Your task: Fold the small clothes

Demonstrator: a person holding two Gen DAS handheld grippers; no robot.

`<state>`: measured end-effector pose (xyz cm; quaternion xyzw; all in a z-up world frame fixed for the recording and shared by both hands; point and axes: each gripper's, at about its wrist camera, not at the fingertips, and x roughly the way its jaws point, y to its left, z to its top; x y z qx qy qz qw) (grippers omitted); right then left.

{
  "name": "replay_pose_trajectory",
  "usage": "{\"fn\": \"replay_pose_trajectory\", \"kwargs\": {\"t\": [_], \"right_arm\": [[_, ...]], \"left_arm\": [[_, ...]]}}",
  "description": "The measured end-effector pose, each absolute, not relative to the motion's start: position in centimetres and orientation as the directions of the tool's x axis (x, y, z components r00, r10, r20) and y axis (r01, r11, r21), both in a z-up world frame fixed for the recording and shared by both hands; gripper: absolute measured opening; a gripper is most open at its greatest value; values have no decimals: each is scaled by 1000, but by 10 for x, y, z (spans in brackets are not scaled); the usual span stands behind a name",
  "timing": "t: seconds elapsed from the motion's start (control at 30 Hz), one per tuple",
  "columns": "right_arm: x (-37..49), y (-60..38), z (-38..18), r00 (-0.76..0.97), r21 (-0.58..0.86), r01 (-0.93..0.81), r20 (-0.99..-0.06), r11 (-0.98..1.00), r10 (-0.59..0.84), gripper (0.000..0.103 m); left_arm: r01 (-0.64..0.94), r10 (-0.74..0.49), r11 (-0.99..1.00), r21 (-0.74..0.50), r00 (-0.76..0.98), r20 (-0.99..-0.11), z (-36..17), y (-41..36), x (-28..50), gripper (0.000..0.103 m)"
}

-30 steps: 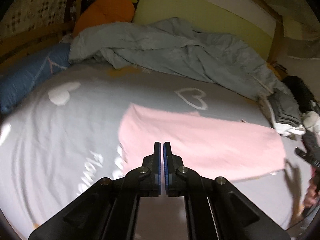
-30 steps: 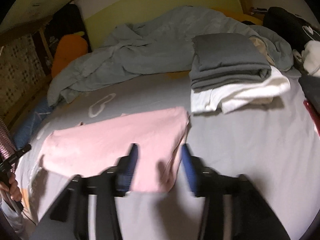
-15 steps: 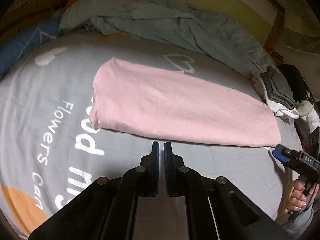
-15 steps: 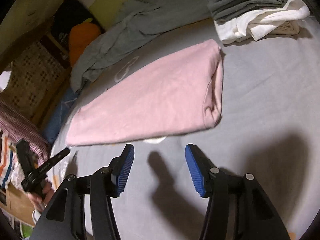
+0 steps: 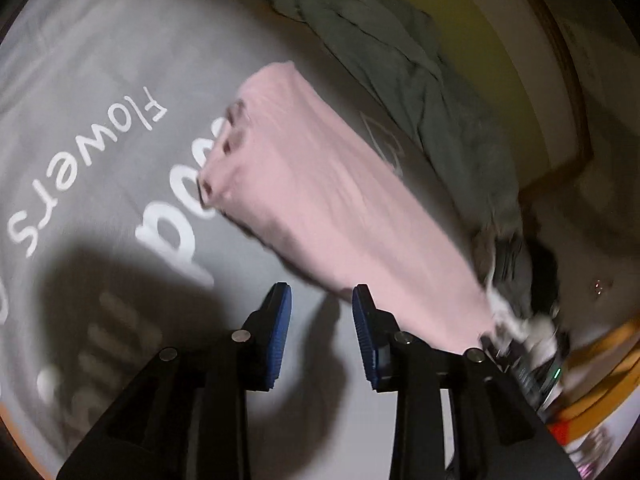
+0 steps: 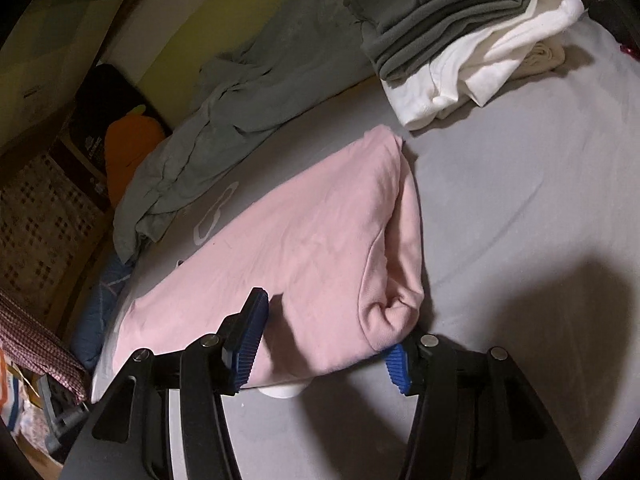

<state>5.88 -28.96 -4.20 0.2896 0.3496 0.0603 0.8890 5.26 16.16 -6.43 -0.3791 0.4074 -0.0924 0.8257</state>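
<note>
A pink garment (image 5: pixel 320 184), folded into a long strip, lies slantwise on the grey printed bedsheet (image 5: pixel 100 80). My left gripper (image 5: pixel 322 312) hovers low over the sheet at the strip's near long edge. Its jaws are opening and hold nothing; the pink edge just reaches the right fingertip. In the right wrist view the same pink garment (image 6: pixel 312 248) ends in a rolled fold. My right gripper (image 6: pixel 324 346) stands open astride that near end. Its left finger lies over the cloth, its right fingertip is hidden under the hem, and the pads do not press.
A folded stack of grey and white clothes (image 6: pixel 460 28) sits at the back right of the bed. A crumpled grey-green quilt (image 6: pixel 240 120) runs along the headboard, beside an orange plush (image 6: pixel 128 148). The wooden bed frame (image 5: pixel 576 128) curves around the far side.
Both grippers have sunk toward the bed and rolled. The left jaws, shut before, have parted. The right gripper has closed in on the garment's folded end, which now lies between its fingers.
</note>
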Motion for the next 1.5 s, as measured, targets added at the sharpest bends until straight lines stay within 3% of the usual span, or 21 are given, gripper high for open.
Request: {"fn": "replay_pose_trajectory", "kwargs": {"t": [0.17,0.33,0.43,0.57,0.6,0.67,0.7,0.87,1.0,1.1,1.23,1.5], "right_arm": [[59,-289,-40,755,557,106,-584,824,297,53],[58,-292,-41,758,557,117,-585,822,288,51],[60,-296,-44,759,558,133,-589,819,277,44],[66,-302,-48,759,587,159,-587,794,282,34],[66,-302,-48,760,586,165,-588,793,277,32],[67,-302,-49,757,584,166,-592,795,276,20],[68,-301,-49,754,585,159,-592,795,285,18],[54,-299,-34,739,550,138,-611,824,284,14],[28,-301,-26,706,523,140,-648,841,285,14],[14,-288,-20,705,388,131,-683,912,189,14],[14,-266,-16,714,239,112,-694,964,89,14],[12,-270,-18,707,244,115,-701,963,93,14]], "left_arm": [[-219,-401,617,-756,739,-541,-70,176,66,31],[-237,-272,664,-709,807,-524,-68,167,80,37],[-227,-268,683,-694,806,-527,-66,166,88,43],[-245,-248,691,-680,803,-541,-66,171,97,43],[-249,-242,692,-677,804,-543,-66,170,98,42],[-263,-209,713,-651,806,-554,-63,168,97,19],[-234,-223,732,-639,805,-549,-60,164,97,14],[-156,-129,887,-436,821,-556,-29,135,77,14],[-115,-162,887,-448,830,-533,-18,131,47,14],[-90,-152,911,-402,834,-531,-12,123,38,14],[-72,-56,971,-227,856,-513,-7,95,37,14],[94,-55,993,65,893,-447,0,1,31,14]]}}
